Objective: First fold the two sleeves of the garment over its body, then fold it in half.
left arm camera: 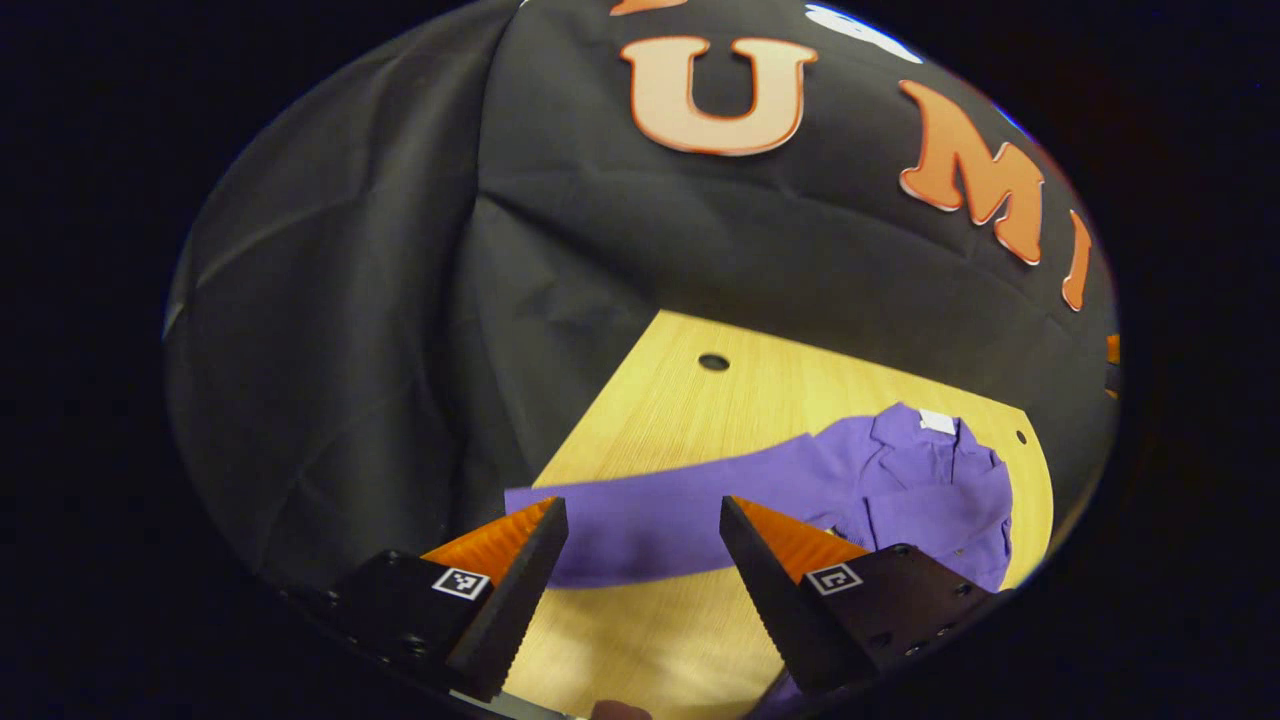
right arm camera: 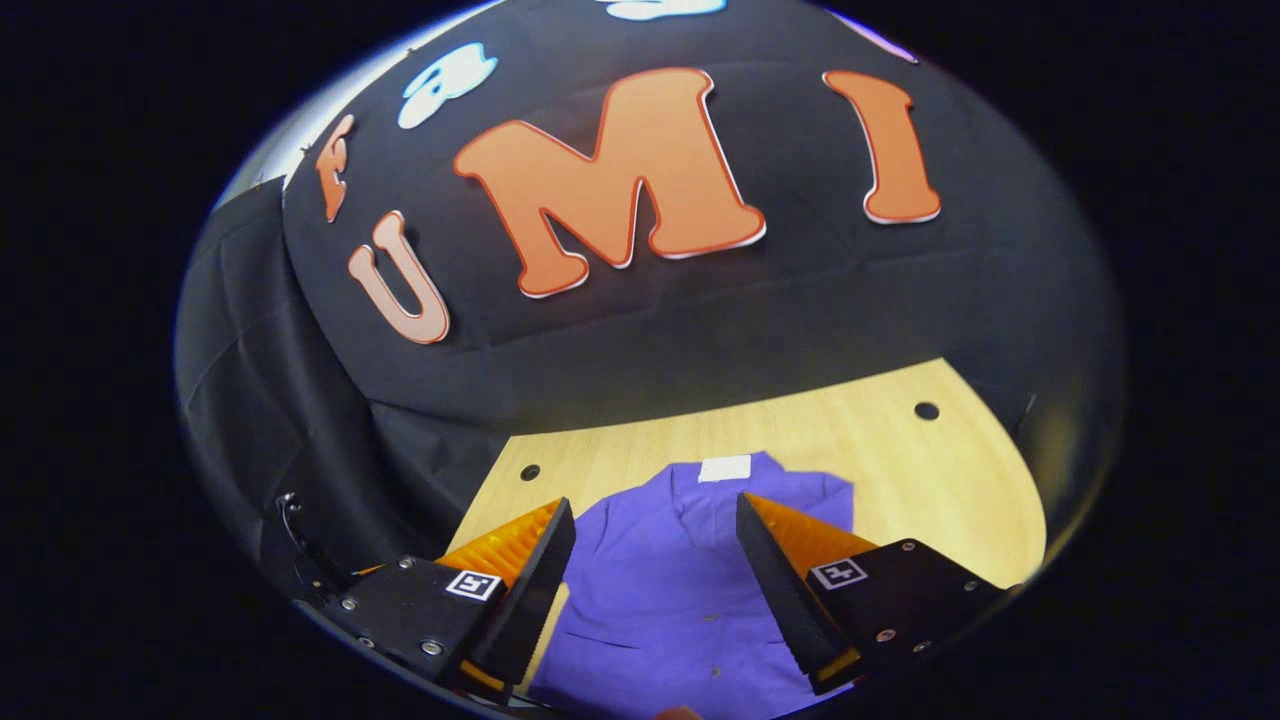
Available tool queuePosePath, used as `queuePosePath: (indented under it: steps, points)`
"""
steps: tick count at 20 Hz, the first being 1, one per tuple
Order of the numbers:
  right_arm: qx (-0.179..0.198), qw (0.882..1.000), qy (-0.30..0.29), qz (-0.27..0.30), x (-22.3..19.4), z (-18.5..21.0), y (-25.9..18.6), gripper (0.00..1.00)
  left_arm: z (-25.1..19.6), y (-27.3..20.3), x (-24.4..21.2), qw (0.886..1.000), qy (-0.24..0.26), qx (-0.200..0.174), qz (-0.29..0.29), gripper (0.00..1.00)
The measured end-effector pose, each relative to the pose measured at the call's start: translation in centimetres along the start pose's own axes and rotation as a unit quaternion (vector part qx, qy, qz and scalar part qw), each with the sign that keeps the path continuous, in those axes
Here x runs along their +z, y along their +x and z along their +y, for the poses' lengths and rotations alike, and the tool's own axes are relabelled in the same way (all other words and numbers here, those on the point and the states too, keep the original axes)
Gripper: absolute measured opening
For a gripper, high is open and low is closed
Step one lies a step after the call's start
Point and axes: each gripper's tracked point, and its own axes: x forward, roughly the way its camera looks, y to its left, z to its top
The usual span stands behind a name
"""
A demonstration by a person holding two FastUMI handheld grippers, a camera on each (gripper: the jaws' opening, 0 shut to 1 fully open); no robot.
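Purple shirt (right arm camera: 660, 590) flat on the surface (right arm camera: 930, 480), collar toward the booth wall, body axis running away from the right gripper (right arm camera: 655, 560), which hangs spread and empty above it. Ahead of the left gripper (left arm camera: 643, 555), likewise spread, one sleeve (left arm camera: 640, 520) stretches crosswise, unfolded, likely first target.

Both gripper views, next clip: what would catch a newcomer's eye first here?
The purple garment spread on the light wooden table, collar toward the booth wall. In the left gripper view one long sleeve stretches out flat across the table, not yet folded. Each view's foreground has an open gripper with orange-faced fingers, the left gripper over that sleeve, the right gripper over the body.
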Motion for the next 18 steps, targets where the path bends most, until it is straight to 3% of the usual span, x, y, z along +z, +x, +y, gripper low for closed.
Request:
queuePosePath:
  steps: [5, 9, 12, 13, 14, 18]
  points:
    - [-0.017, 0.996, -0.073, -0.040, 0.5, -2.3, -3.5, 0.96, 2.5, 3.3, -2.5, 0.993, -0.056, 0.011, 0.098, 0.98]
    - [-0.014, 0.996, -0.077, -0.051, 0.2, -2.6, -5.4, 0.97, 4.0, 5.8, -5.1, 0.979, -0.095, 0.006, 0.181, 0.98]
    - [-0.029, 0.995, -0.081, -0.055, 0.0, -3.7, -6.3, 0.96, 5.6, 7.1, -6.7, 0.970, -0.093, 0.019, 0.226, 0.98]
    - [-0.037, 0.994, -0.084, -0.054, 0.1, -4.1, -6.4, 1.00, 6.3, 7.5, -7.0, 0.968, -0.089, 0.027, 0.233, 0.98]
    - [-0.042, 0.994, -0.086, -0.054, 0.0, -4.2, -6.6, 0.96, 7.2, 7.9, -7.4, 0.965, -0.086, 0.028, 0.245, 0.98]
    - [-0.060, 0.993, -0.097, -0.037, -1.0, -3.8, -7.3, 1.00, 7.8, 9.3, -9.2, 0.953, -0.088, 0.017, 0.291, 0.98]
